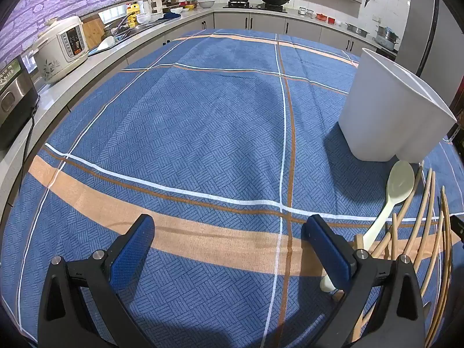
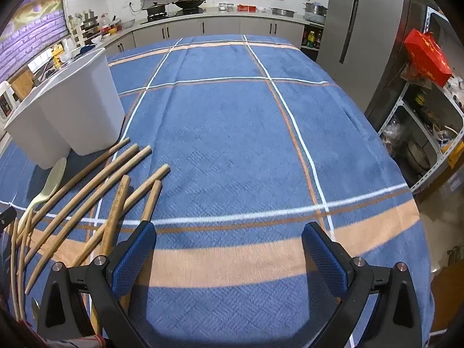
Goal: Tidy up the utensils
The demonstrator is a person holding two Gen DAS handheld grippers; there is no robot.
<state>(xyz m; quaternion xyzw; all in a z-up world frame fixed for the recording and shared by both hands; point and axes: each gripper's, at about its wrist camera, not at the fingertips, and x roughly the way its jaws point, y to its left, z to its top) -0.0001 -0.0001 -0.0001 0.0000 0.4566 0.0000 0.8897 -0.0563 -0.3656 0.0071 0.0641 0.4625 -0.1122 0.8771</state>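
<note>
Two grippers, both jaws wide, nothing between them.
Left gripper [image 1: 229, 239] and right gripper [image 2: 229, 246] hover tilted down over the blue plaid tablecloth [image 2: 232, 121]. Wooden chopsticks [image 2: 95, 191] lie fanned loose on the cloth between the two, cream rice spoon [image 1: 394, 194] beside them, bowl end near the white two-compartment holder [image 2: 72, 110], which stands upright and looks empty.

Both views are brightly and evenly lit from above — soft shadows are cast on the cloth [image 1: 203, 121] beneath the grippers and beside the bin [image 1: 385, 110]. Strong fisheye bending and dark vignetting are seen at the edges — focus is sharp throughout.
</note>
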